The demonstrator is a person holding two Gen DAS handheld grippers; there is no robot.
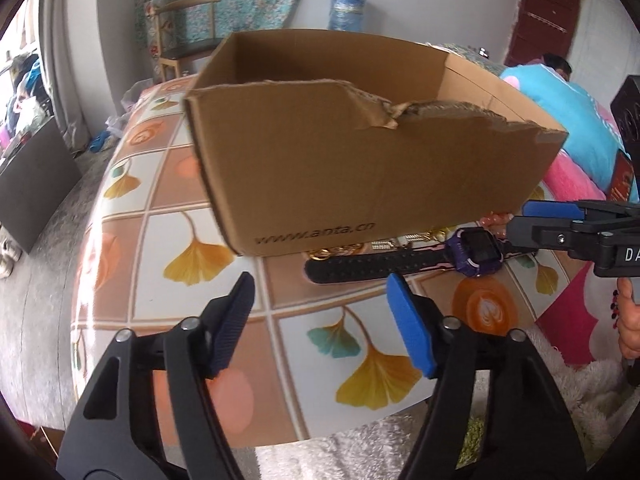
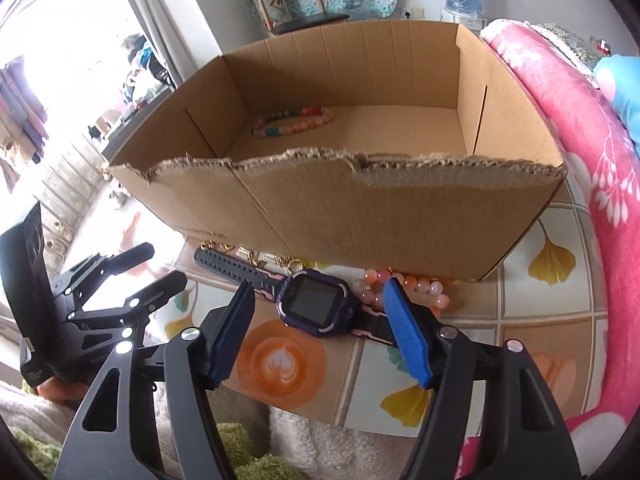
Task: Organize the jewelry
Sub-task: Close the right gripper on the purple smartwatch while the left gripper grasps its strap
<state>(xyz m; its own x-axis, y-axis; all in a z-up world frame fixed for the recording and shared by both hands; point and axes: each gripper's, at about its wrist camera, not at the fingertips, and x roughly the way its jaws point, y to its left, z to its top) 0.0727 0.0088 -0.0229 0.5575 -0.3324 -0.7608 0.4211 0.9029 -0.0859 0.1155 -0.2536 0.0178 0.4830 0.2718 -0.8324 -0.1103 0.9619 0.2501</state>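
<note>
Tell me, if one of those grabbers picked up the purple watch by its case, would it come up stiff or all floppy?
Probably floppy at the ends: the purple watch has long black rubbery straps lying flat on the table, so they would likely droop. The boxy case looks rigid and easy to pinch. It seems light, and it is unlikely to roll.

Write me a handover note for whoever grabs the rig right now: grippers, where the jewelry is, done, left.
Left gripper: open, empty, above the table.
Right gripper: open, empty, jaws either side of the purple watch, pads not pressing it.
Done: multicoloured bead bracelet lies in the cardboard box.
Left, all on the table against the box front: the watch, pink bead bracelet, gold chain piece.
Next, probably: close on the watch and move it into the box.
</note>
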